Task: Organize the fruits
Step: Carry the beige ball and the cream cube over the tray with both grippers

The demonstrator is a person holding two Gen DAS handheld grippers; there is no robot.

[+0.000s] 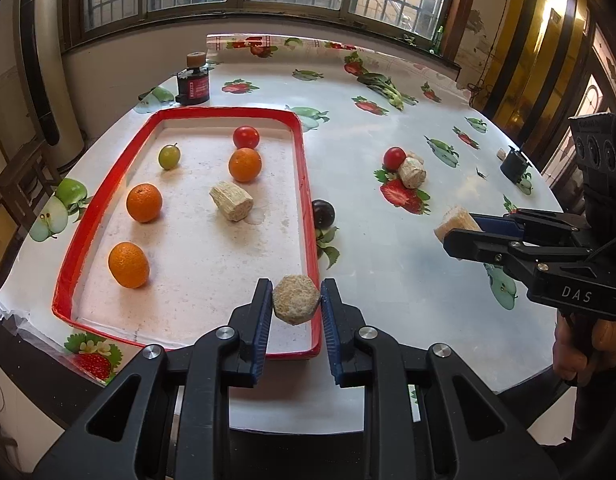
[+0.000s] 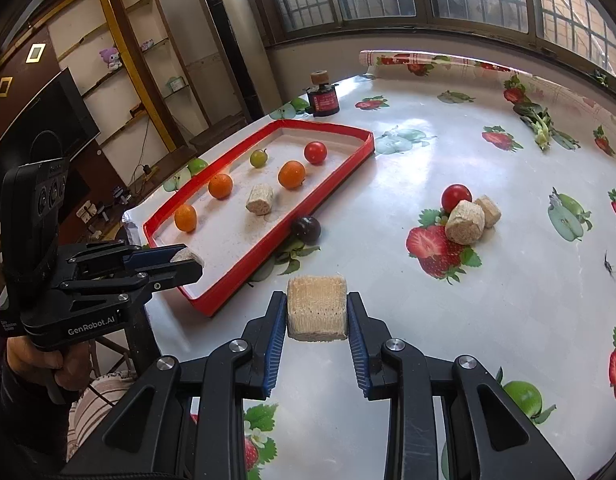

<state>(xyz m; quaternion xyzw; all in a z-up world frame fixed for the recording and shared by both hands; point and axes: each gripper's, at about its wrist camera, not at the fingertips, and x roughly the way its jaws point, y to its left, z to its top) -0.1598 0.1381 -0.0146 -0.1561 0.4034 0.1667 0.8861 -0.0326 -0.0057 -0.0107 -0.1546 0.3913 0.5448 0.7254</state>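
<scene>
Between the left jaws (image 1: 296,300), a beige corn chunk (image 1: 296,299), clamped end-on by the blue pads, hanging over the near right corner of the red-rimmed tray (image 1: 308,184). Beyond those jaws, inside the tray: three oranges (image 1: 144,202), a green grape (image 1: 169,156), a red tomato (image 1: 246,137) and another corn chunk (image 1: 232,201) lying on its side. Just outside the tray's right rim, touching or nearly so, a dark plum (image 1: 323,213) on the table (image 1: 387,264).

Between the right jaws (image 2: 317,310), a second held chunk (image 2: 316,307), gripped by its sides, above bare table just right of the tray. Ahead and to the right of these jaws, a small cluster on the table: a tomato (image 2: 455,196) with two corn chunks (image 2: 464,222) pressed against it. Farther off, near the table's far edge, leafy greens (image 2: 537,118); behind the tray, a dark jar (image 2: 323,98) with a cork lid.
</scene>
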